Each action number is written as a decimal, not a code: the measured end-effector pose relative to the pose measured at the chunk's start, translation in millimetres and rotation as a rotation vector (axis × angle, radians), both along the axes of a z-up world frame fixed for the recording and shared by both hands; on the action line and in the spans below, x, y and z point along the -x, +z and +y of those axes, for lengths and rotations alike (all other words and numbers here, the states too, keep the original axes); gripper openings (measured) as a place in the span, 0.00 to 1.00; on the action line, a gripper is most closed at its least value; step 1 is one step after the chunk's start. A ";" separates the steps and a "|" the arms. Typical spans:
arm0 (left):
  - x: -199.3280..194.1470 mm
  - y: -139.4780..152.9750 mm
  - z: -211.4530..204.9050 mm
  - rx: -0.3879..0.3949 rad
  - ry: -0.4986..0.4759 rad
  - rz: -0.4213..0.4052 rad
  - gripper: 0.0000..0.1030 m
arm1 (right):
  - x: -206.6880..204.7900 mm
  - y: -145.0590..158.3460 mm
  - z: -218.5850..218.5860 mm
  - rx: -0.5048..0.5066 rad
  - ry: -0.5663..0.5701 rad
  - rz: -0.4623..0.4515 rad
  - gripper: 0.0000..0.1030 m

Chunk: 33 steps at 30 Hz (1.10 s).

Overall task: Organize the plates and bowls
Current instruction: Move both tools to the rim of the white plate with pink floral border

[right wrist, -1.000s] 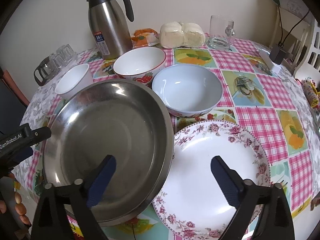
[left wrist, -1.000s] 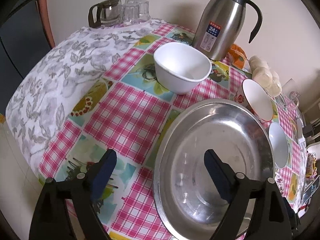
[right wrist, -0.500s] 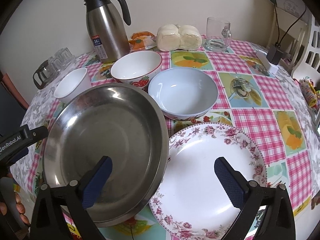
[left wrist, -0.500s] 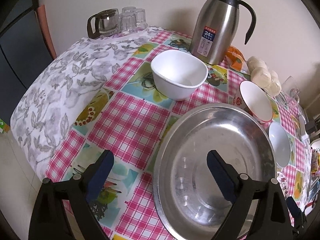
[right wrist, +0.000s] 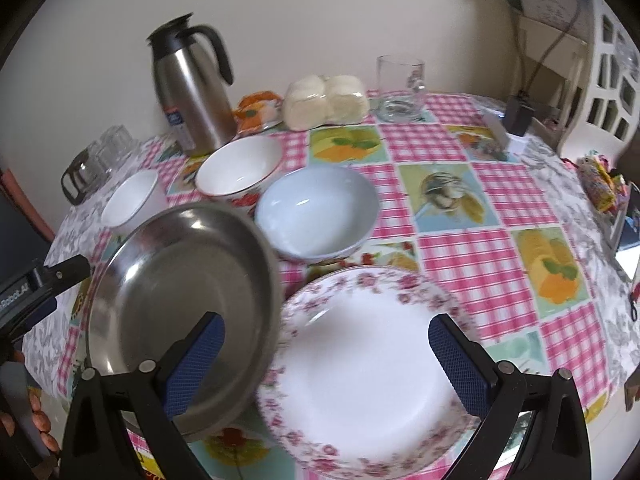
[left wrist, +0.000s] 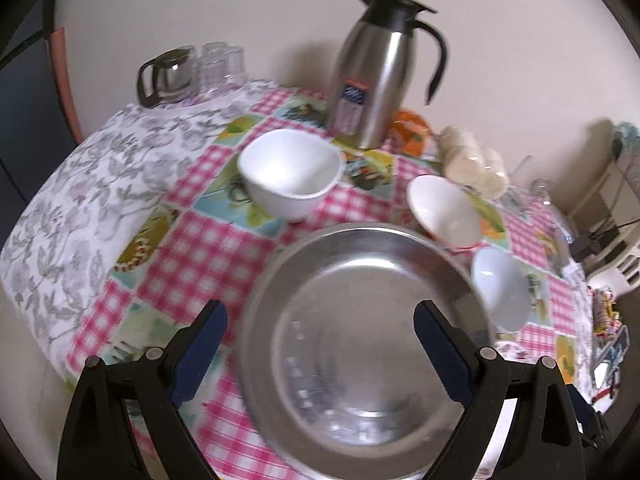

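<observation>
A large steel plate [left wrist: 366, 320] lies on the checked tablecloth, also in the right wrist view [right wrist: 180, 292]. Beside it lies a white floral-rimmed plate [right wrist: 360, 372]. Behind stand a small white bowl [left wrist: 290, 172], a red-patterned bowl [right wrist: 238, 168] and a pale blue bowl [right wrist: 316, 210]. My left gripper [left wrist: 320, 344] is open above the steel plate's near left rim. My right gripper [right wrist: 328, 356] is open above the floral plate, its left finger over the steel plate.
A steel thermos jug [right wrist: 192, 88] stands at the back by the wall. A glass jug and glasses [left wrist: 188, 74] sit back left. A wrapped bun packet [right wrist: 326, 100], a glass mug [right wrist: 400, 88] and a white chair [right wrist: 600, 80] are at the right.
Both grippers have pulled back and up from the table, so the dishes look smaller and farther. Both stay open. No dish has moved.
</observation>
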<state>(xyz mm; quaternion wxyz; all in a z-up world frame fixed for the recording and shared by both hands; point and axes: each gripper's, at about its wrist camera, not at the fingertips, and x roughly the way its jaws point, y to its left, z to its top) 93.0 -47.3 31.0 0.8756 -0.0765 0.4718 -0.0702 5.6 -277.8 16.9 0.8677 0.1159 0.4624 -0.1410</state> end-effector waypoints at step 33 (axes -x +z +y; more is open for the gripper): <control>98.6 -12.8 -172.8 -0.023 -0.387 -0.007 1.00 | 87.8 6.8 -142.6 -0.048 -0.297 -0.083 1.00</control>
